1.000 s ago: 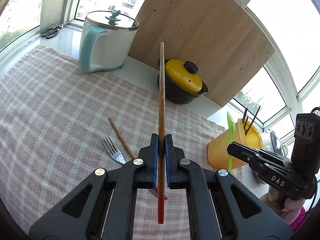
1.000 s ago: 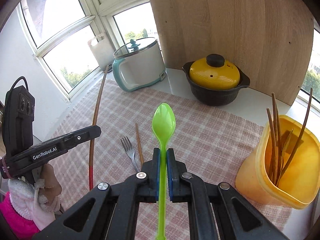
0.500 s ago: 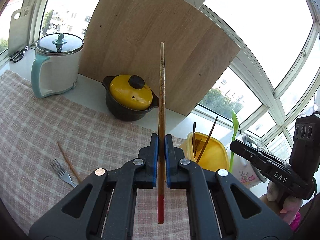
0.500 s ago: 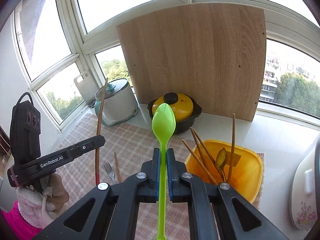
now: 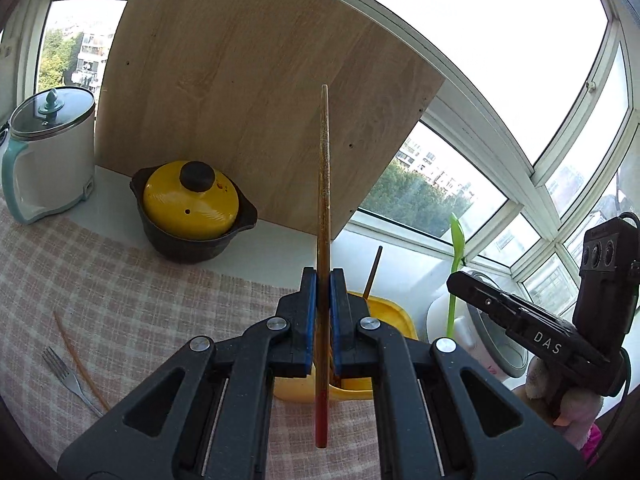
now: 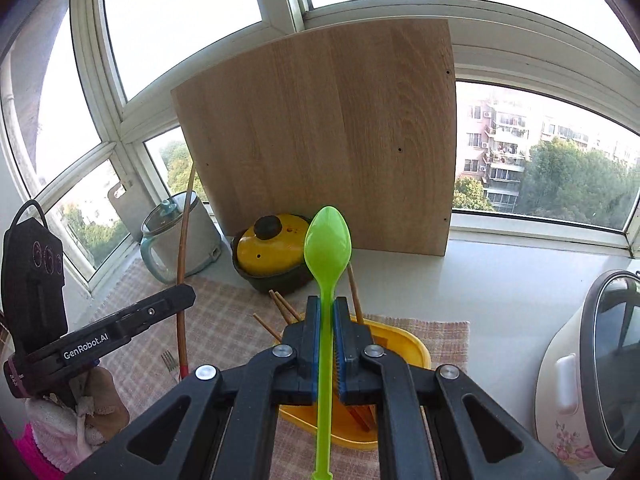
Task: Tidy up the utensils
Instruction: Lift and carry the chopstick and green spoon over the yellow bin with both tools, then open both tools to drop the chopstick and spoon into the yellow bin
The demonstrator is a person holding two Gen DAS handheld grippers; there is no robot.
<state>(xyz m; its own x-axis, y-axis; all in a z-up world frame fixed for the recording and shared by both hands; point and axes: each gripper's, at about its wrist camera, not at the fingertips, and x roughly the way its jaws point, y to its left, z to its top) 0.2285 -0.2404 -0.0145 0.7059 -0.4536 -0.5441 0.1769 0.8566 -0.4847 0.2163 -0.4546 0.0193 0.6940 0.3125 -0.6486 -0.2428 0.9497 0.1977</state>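
My left gripper [image 5: 323, 280] is shut on a long wooden chopstick [image 5: 323, 184] with a red end, held upright above the yellow utensil tub [image 5: 386, 314]. My right gripper [image 6: 326, 308] is shut on a green plastic spoon [image 6: 327, 240], bowl up, over the same yellow tub [image 6: 404, 344], which holds several wooden chopsticks [image 6: 280, 304]. The right gripper with the spoon [image 5: 456, 240] shows at the right of the left wrist view. The left gripper with its chopstick [image 6: 183, 256] shows at the left of the right wrist view. A fork [image 5: 66, 376] and a chopstick [image 5: 76, 356] lie on the checked cloth.
A yellow-lidded black pot [image 5: 192, 208] stands behind the cloth against a leaning wooden board [image 5: 248, 92]. A white and teal kettle [image 5: 46, 152] stands at the far left. A white rice cooker [image 6: 592, 364] stands right of the tub. Windows surround the counter.
Both grippers have risen and swung toward the yellow tub, which now lies right under their fingers. The fork and loose chopstick have slid to the left edge of view.
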